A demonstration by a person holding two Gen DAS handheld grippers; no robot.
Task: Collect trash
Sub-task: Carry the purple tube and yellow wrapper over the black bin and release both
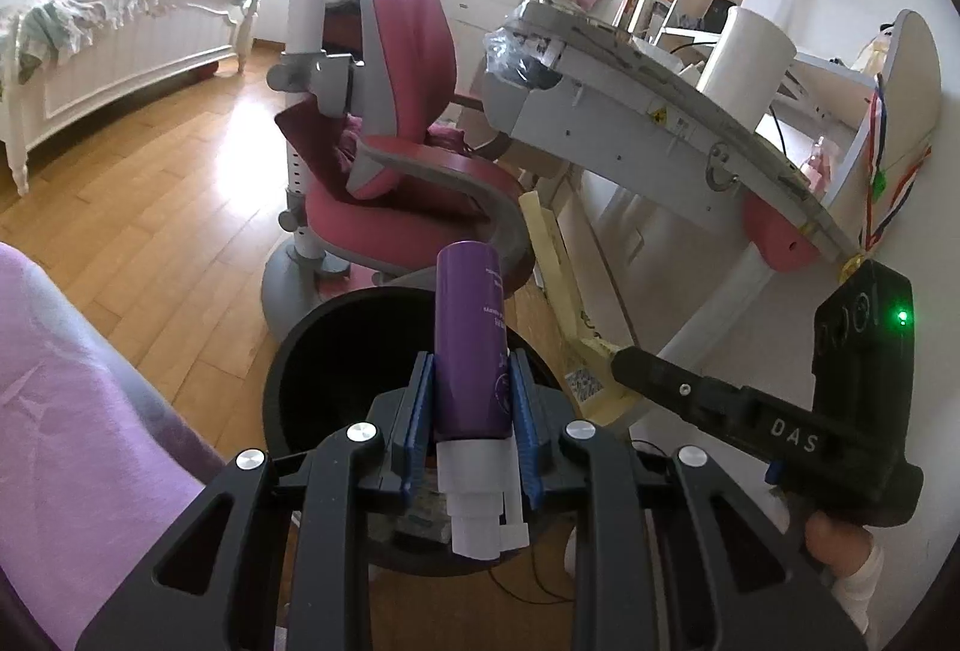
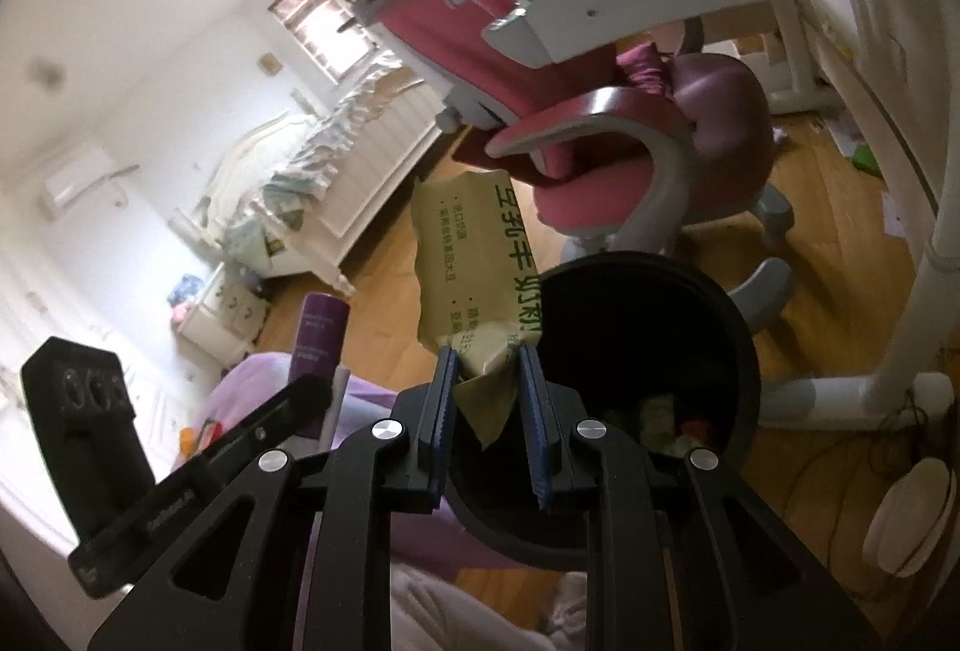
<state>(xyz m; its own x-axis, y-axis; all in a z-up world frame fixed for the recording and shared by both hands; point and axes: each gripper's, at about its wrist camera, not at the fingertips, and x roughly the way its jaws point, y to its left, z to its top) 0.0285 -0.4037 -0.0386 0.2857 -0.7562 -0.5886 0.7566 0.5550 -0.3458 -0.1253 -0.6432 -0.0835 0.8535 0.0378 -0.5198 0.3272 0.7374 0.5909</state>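
In the left wrist view we see the bin point(image 1: 300, 351) at lower centre, the bottle point(image 1: 471, 345) over its mouth, the chair point(image 1: 414, 159) behind it, the desk point(image 1: 660, 111) upper right, the bed point(image 1: 120, 45) upper left

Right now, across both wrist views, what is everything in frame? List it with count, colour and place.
Spray bottle: one, purple, white nozzle, in left jaws above the bin.
Wrapper: one, tan, green print, in right jaws beside the bin.
Trash bin: one, black, on floor, some rubbish inside.
Desk chair: one, pink and grey, behind the bin.
Desk: one, white, tilted top.
Bed: one, white, far wall.
Left gripper: black, blue pads.
Right gripper: black, blue pads.
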